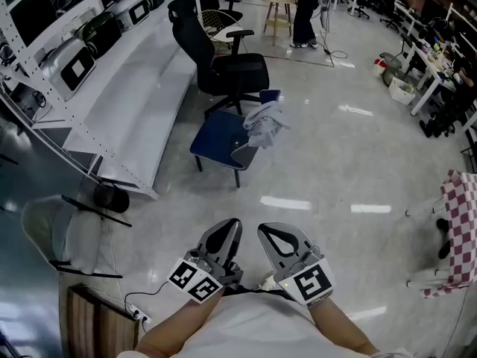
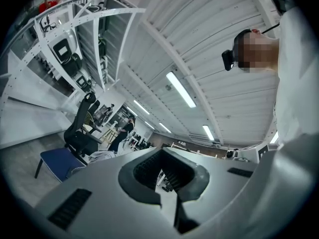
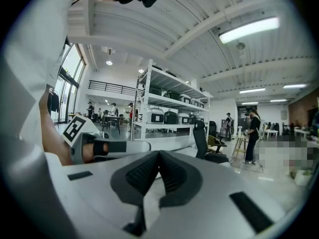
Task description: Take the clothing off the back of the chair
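A grey garment [image 1: 262, 124] hangs bunched over the back of a blue chair [image 1: 218, 142] in the middle of the floor, well ahead of me. My left gripper [image 1: 228, 227] and right gripper [image 1: 271, 234] are held side by side close to my body, both shut with nothing between the jaws, far from the chair. In the left gripper view the blue chair [image 2: 56, 161] and the garment [image 2: 101, 156] show small at lower left, beyond the shut left gripper [image 2: 161, 151]. The right gripper [image 3: 158, 153] points past the shelving, and the chair is out of that view.
A black office chair [image 1: 223, 64] stands just behind the blue chair. A long white shelving rack [image 1: 112, 88] with cases runs along the left. A person [image 1: 305, 10] stands by a wooden stool [image 1: 277, 13] at the far end. A checkered cloth [image 1: 462, 230] hangs at right.
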`<action>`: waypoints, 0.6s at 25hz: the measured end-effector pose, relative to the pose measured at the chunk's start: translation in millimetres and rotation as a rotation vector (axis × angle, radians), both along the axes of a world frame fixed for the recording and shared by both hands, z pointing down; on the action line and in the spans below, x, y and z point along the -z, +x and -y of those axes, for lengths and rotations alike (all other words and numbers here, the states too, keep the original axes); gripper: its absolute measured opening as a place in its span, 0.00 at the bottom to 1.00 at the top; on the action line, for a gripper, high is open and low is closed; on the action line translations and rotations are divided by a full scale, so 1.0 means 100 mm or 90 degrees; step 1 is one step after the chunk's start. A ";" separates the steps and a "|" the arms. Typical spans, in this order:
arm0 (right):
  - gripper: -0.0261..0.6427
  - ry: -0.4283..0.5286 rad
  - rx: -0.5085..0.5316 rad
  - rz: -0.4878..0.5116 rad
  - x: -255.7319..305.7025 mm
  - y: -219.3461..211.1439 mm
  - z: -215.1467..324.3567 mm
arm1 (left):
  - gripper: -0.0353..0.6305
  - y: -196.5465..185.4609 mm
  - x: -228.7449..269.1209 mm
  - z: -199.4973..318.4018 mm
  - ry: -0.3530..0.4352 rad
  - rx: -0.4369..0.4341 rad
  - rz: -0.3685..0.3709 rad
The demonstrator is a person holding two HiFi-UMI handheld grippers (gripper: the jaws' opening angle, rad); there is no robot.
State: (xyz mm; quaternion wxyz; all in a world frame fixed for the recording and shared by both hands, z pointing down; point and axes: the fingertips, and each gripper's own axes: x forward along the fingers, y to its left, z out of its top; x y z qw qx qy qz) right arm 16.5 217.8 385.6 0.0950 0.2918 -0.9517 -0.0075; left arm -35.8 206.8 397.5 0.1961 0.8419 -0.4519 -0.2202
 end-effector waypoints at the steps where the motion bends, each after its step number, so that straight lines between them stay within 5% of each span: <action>1: 0.06 0.001 0.002 0.001 0.00 0.04 -0.01 | 0.06 0.04 0.00 -0.01 0.001 0.001 0.001; 15: 0.06 -0.026 0.012 0.021 -0.13 0.63 -0.14 | 0.06 0.67 -0.16 -0.23 -0.017 0.009 0.011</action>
